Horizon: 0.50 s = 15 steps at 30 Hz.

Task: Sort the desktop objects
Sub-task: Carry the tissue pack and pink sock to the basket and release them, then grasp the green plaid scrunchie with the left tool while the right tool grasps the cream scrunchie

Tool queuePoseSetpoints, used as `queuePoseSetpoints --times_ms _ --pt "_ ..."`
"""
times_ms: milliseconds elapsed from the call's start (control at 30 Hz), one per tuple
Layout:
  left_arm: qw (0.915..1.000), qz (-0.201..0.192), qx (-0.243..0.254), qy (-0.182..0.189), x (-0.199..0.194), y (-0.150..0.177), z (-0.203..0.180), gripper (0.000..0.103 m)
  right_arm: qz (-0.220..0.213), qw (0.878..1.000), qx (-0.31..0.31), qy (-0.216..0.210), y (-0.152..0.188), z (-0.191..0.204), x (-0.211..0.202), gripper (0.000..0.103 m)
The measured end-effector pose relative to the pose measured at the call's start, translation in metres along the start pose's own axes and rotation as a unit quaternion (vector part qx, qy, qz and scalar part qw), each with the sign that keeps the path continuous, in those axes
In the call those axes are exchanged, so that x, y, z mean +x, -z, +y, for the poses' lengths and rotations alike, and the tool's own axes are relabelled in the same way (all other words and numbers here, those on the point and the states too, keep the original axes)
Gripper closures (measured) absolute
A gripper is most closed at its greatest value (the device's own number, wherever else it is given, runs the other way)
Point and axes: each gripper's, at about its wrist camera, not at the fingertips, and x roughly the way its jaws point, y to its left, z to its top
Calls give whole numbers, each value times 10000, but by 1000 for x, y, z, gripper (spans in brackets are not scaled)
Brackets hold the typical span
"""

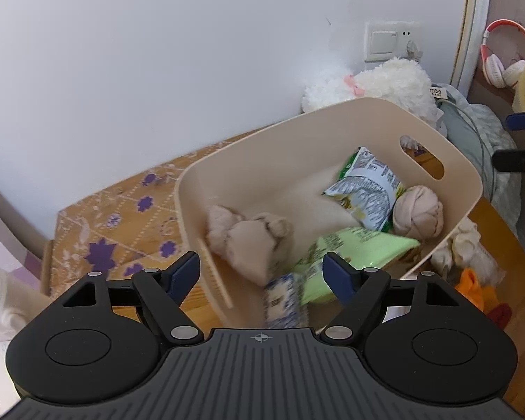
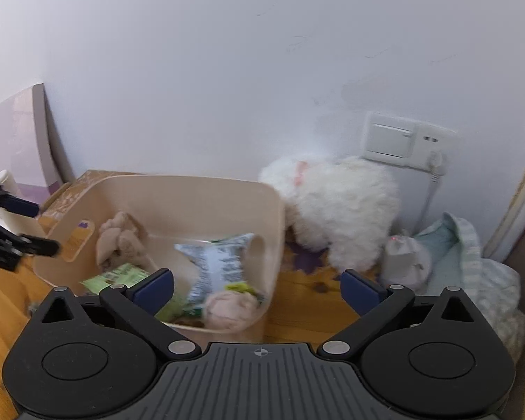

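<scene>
both grippers, left [image 1: 260, 273] and right [image 2: 257, 288], hang over the beige basket [image 1: 332, 119], fingers wide and empty; packets and socks lie inside. next, i'd guess: the cloth [image 1: 465, 241] beside the basket.

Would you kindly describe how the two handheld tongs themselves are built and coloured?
Both the left tongs and right tongs look alike: a ribbed grey body with a small crosshair mark, two round black housings, black linkage arms with silver rivets, and dark blue pads. No cables or sleeves show.
</scene>
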Motion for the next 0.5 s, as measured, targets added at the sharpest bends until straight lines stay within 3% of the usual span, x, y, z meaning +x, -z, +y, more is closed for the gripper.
queuePoseSetpoints --times_ms 267,500 --pt "9998 121 -34 -130 -16 21 23 22 313 9989 152 327 28 -32 -1 0" --pt "9977 662 -137 3 -2 50 26 22 628 9975 72 329 56 -35 6 0"
